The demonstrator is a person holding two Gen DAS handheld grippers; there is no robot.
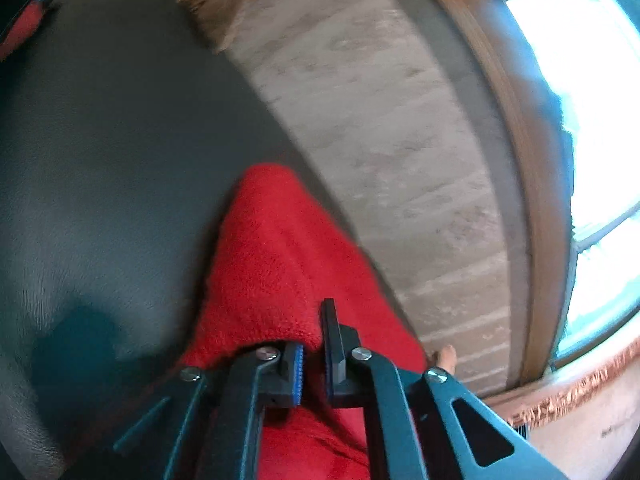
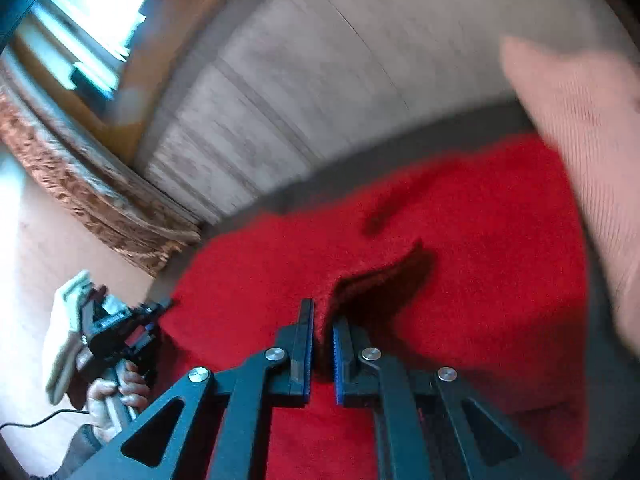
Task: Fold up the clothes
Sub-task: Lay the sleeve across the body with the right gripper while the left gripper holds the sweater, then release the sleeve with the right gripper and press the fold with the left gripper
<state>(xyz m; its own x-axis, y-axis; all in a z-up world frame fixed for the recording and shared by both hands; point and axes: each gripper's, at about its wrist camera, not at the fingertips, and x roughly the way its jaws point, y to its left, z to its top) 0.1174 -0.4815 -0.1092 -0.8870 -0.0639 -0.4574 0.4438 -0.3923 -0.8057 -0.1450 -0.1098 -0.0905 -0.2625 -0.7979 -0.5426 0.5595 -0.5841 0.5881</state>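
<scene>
A red fleece garment lies spread on a dark leather surface. In the right wrist view my right gripper is shut on a raised fold of the garment, which stands up dark between the pads. In the left wrist view my left gripper is shut on the garment's edge, and a pointed corner hangs forward beyond the fingers. The right wrist view also shows the left gripper at the garment's left corner, held by a person's hand.
The leather surface ends at a pale plank floor. A bright window and a fringed rug edge lie beyond it. A pale ribbed fabric crowds the right side. Another red piece sits far left.
</scene>
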